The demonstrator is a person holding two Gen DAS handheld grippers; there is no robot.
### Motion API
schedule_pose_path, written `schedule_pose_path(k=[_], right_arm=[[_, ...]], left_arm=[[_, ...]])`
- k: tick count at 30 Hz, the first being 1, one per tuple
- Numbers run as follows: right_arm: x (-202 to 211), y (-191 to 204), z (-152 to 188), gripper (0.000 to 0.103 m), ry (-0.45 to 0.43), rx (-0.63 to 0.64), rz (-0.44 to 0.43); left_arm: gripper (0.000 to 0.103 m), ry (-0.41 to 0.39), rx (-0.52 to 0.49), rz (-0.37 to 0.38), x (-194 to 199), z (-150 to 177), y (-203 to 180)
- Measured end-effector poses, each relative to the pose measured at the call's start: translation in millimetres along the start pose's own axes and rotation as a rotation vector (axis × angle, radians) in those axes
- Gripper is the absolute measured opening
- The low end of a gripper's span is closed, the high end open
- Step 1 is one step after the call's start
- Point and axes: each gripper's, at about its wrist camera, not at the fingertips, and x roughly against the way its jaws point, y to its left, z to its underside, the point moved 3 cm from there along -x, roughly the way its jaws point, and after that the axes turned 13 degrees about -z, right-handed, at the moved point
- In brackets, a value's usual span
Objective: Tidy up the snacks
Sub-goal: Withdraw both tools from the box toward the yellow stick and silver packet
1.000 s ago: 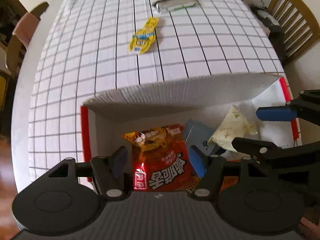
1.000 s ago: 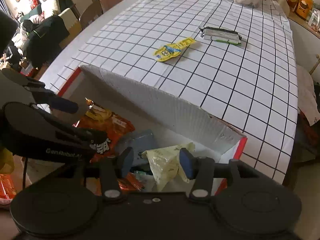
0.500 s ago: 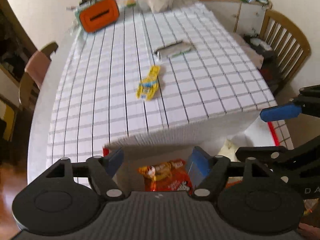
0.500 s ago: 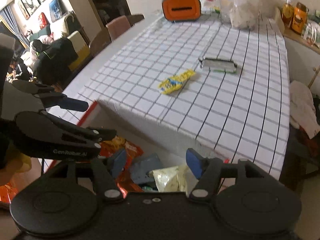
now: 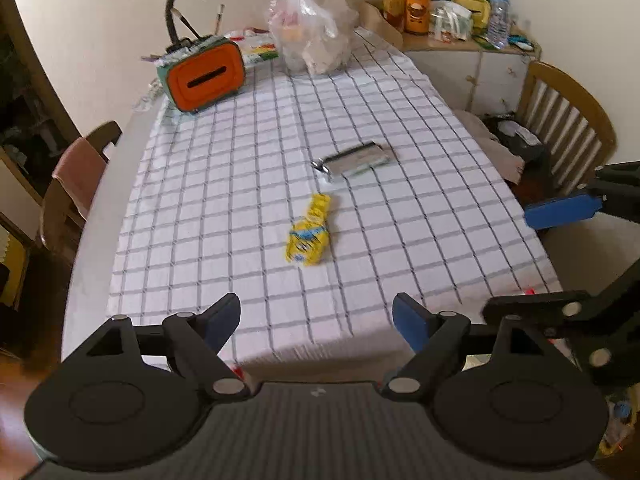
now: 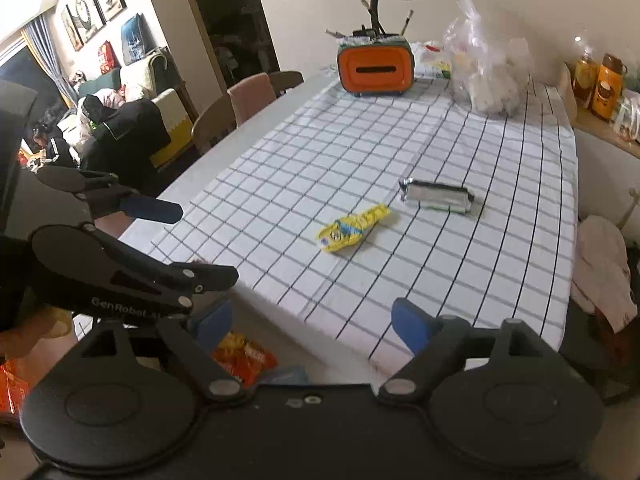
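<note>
Left wrist view: the left tool (image 5: 316,320) hangs over the near edge of the tabletop (image 5: 224,216), its blue pads spread wide with nothing between them. A yellow snack packet (image 5: 309,232) lies on the checked cloth at 12 o'clock from the tool, well apart from it. A silver snack packet (image 5: 354,159) lies near the yellow one, at its 1 o'clock. An orange box (image 5: 206,76) and a clear plastic bag (image 5: 316,36) stand at the far end. The right tool (image 5: 560,208) enters at 3 o'clock.

Right wrist view: the right tool (image 6: 308,320) is also spread apart and empty, low by the tabletop corner. The yellow snack packet (image 6: 352,230) sits at its 12 o'clock, the silver snack packet (image 6: 438,197) at 1 o'clock. A red snack bag (image 6: 244,358) lies below the tabletop edge, just beside the tool's left pad. The left tool (image 6: 160,240) is at 9 o'clock.
</note>
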Motion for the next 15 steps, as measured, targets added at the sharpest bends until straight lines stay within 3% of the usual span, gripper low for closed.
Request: schedule_pose_path(k=[3,9,15], right_arm=[[-4,-12,-15,0.096,-0.008,0.022,0.01],[-21,-41,-47,0.096,-0.014,0.077,0.012],[-49,-72,-74,0.096,0.041,0.157,0.02]], left_arm=[[0.083,-0.016,-0.004,-0.02,-8,-13,6],[0.083,-0.012,-0.03,-0.019,-38,-42,14],[0.083,0.016,-0.066,0.008,-77,-65,12]])
